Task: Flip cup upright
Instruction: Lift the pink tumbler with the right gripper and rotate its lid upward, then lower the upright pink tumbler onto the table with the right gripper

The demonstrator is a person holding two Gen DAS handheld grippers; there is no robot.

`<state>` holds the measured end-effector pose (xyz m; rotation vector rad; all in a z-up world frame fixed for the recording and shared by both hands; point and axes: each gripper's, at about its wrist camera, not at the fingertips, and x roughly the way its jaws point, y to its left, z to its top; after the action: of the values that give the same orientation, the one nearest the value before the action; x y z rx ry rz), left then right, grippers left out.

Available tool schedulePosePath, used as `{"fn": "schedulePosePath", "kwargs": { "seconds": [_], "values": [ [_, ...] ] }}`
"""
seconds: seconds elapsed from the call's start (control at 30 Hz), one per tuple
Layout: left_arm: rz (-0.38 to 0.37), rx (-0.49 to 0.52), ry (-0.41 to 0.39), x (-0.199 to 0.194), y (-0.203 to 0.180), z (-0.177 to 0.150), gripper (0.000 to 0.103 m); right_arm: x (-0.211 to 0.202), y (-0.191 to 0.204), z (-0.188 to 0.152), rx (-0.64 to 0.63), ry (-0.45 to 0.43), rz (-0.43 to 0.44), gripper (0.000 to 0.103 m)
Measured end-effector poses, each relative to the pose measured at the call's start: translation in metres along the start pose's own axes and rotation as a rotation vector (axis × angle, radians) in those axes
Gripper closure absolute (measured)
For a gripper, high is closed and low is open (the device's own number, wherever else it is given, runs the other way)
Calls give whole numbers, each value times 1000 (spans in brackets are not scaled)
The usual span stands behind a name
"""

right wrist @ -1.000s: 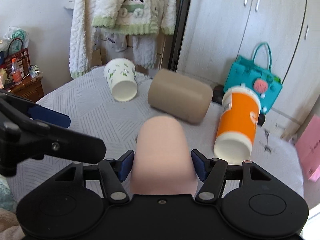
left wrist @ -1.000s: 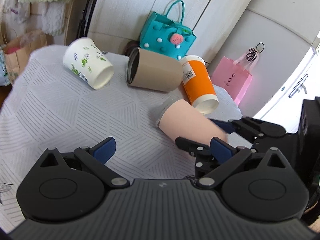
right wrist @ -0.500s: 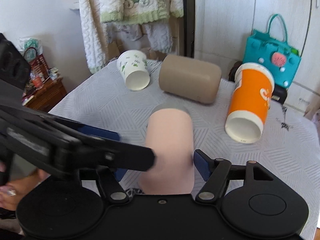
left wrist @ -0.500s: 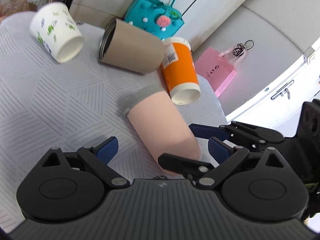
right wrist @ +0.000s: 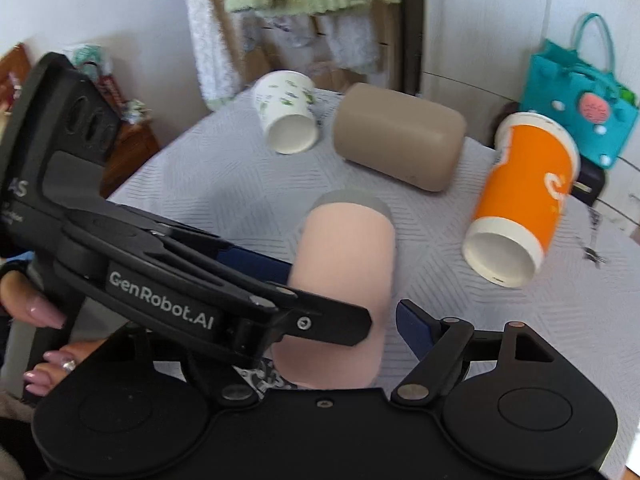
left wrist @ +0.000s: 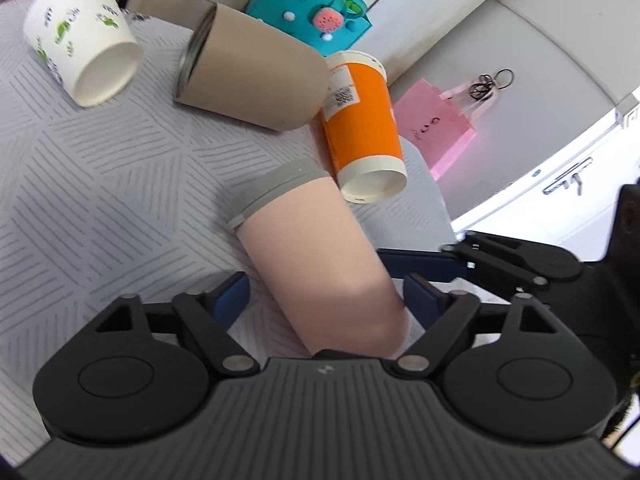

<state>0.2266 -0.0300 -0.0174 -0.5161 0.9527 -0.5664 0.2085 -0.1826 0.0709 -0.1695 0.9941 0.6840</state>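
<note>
The pink cup (left wrist: 316, 268) is lying on its side on the grey striped tablecloth (left wrist: 100, 200), close to you, with its grey band (left wrist: 276, 188) pointing away toward the other cups. You are working on it with both tools at once.

Your left gripper (left wrist: 324, 300) is sitting around the near end of the pink cup with its blue pads (left wrist: 230, 298) wide. There is a gap on each side, so it is not squeezing yet. Your right gripper (right wrist: 348, 320) is also around the cup (its left pad is hiding behind the left tool, so you cannot tell if it is touching). The right pad (right wrist: 414, 326) is standing a little apart from the cup.

To do this step well, I think you are better off picking one tool to hold and keeping the other out of the way, because the two are crossing each other now. Be closing the pads slowly on the round sides, square to the cup, so it is not rolling away or slipping out. Then be tipping it up gently.

Be watching the orange cup (left wrist: 360, 128), which is lying just beside the pink one. The brown cup (left wrist: 248, 76) and the white cup with green leaves (left wrist: 80, 52) are lying farther back. A teal bag (left wrist: 308, 8) and a pink bag (left wrist: 436, 128) are standing past the table edge.
</note>
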Motion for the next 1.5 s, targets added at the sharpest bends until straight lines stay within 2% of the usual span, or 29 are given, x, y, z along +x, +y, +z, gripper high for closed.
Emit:
{"fn": "schedulePosePath", "kwargs": {
  "seconds": [0.13,0.23,0.43,0.6,0.83,1.03,1.17,1.23,1.33,1.43,1.5],
  "values": [
    [3,-13,-31,1,0,-1,27,2,-10,0,14,-25,35,21],
    [22,10,-58,-3,-1,-3,29,0,-13,-3,6,-39,32,35],
    [25,88,-111,-11,-8,-12,32,-8,-15,-16,-4,-94,49,35],
    [45,193,-177,-22,-19,-24,35,-18,-8,-34,-48,-185,28,35],
    [122,356,-288,-34,-38,-44,36,-18,20,-63,-158,-374,-123,36],
    [163,408,-347,-42,-44,-48,43,-10,27,-68,-202,-493,-206,37],
    [178,402,-408,-43,-41,-47,44,-2,25,-59,-162,-533,-212,38],
    [198,414,-413,-38,-41,-43,44,2,25,-56,-147,-556,-216,38],
    [189,411,-419,-36,-37,-37,45,7,26,-54,-159,-568,-241,38],
    [173,465,-431,-36,-41,-33,45,10,24,-51,-142,-569,-270,38],
    [192,501,-432,-33,-45,-32,45,10,19,-49,-123,-569,-258,38]
  ]
}}
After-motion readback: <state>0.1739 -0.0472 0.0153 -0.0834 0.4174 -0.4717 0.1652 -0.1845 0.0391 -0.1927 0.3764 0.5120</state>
